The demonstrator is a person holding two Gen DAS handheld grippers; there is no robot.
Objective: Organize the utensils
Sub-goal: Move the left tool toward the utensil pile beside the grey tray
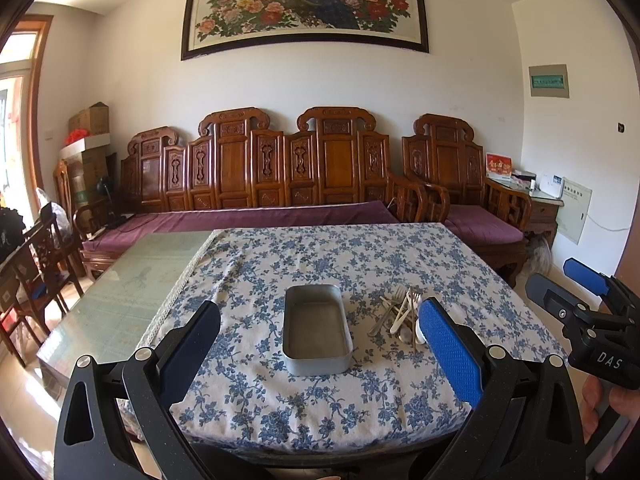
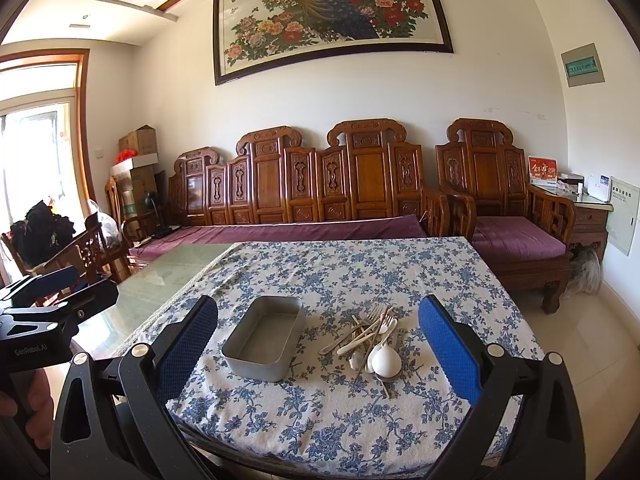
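Cutlery [image 2: 370, 338] lies heaped just right of the empty metal tin [image 2: 264, 344] on the counter [image 2: 340, 420]. Thin, hard, slippery, tangled pieces; I'd pinch one handle mid-length. My left gripper [image 1: 320, 344] and right gripper [image 2: 318, 344] hover near, fingers wide, holding nothing.

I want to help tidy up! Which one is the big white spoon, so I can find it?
Look at the table with the blue-flowered cloth. Right of the empty metal tin lies a heap of cutlery. The white spoon lies at its near end: chunky, with a deep bowl, unlike the thin forks.
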